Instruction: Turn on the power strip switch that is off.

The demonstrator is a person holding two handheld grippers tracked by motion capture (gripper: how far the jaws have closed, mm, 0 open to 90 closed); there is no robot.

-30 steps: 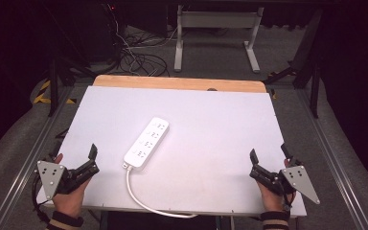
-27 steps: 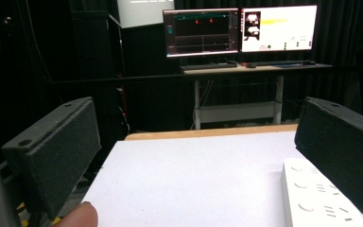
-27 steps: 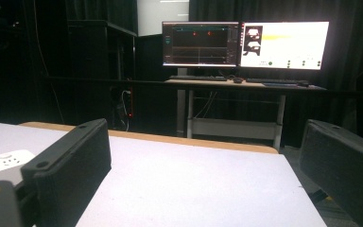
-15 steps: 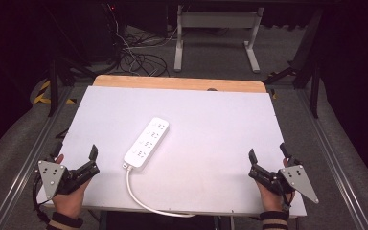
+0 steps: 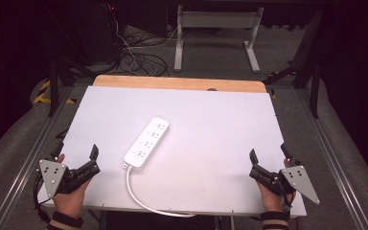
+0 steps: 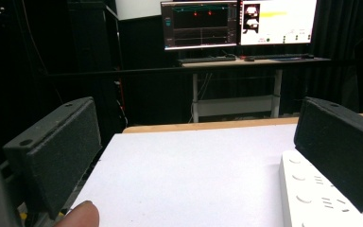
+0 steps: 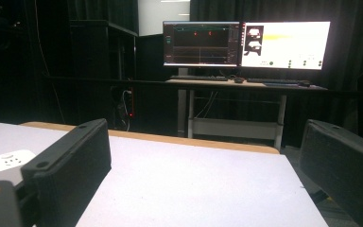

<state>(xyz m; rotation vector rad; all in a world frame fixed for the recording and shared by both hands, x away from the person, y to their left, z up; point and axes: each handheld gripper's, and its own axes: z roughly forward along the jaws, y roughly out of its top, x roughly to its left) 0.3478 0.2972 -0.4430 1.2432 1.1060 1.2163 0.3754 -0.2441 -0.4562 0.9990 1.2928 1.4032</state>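
Two parted grippers, power strip (image 5: 146,142) between (cord cut off)

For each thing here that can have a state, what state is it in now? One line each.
Left tool: open, holds nothing, at the table's near left corner.
Right tool: open, holds nothing, at the near right corner.
Power strip: lies flat on the table, sockets up, nothing plugged in.
Cord: loose, runs off the near edge.
Monitors: switched on.
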